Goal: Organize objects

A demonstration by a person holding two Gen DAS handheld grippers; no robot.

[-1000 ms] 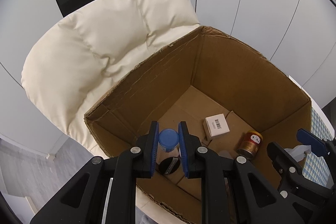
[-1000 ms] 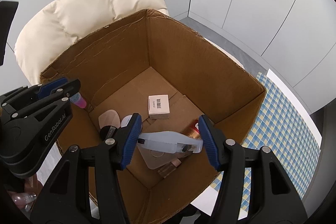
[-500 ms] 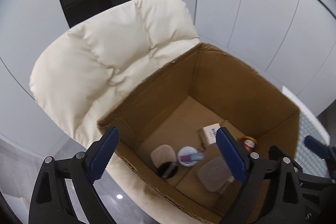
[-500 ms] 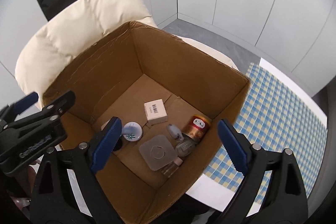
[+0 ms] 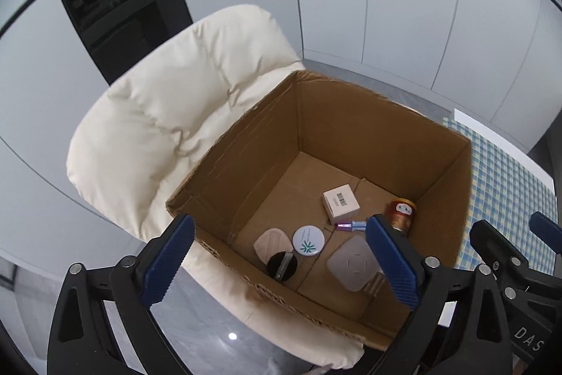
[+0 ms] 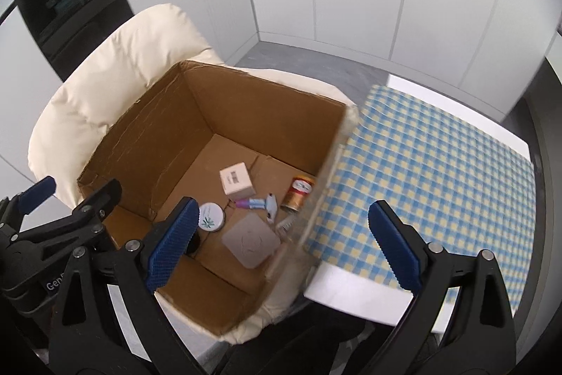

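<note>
Two grippers hover over an open cardboard box [image 5: 351,136] resting on a cream cushioned chair [image 5: 168,115]. The left gripper [image 5: 281,259] and right gripper [image 6: 281,241] each have blue-padded fingers spread wide, holding nothing. On the box floor: a white carton with a barcode label [image 5: 341,202] near the middle, a gold can with a red label [image 5: 400,213] at the right wall, a white round tin with a green emblem [image 5: 308,240], a black disc [image 5: 281,266], a grey square lid [image 5: 353,266] and a small purple tube [image 5: 349,226]. "DAS" is readable on the right tool's body. A blue-and-yellow checked cloth [image 6: 439,171] covers the table beside the box. White wall panels stand behind.
</note>
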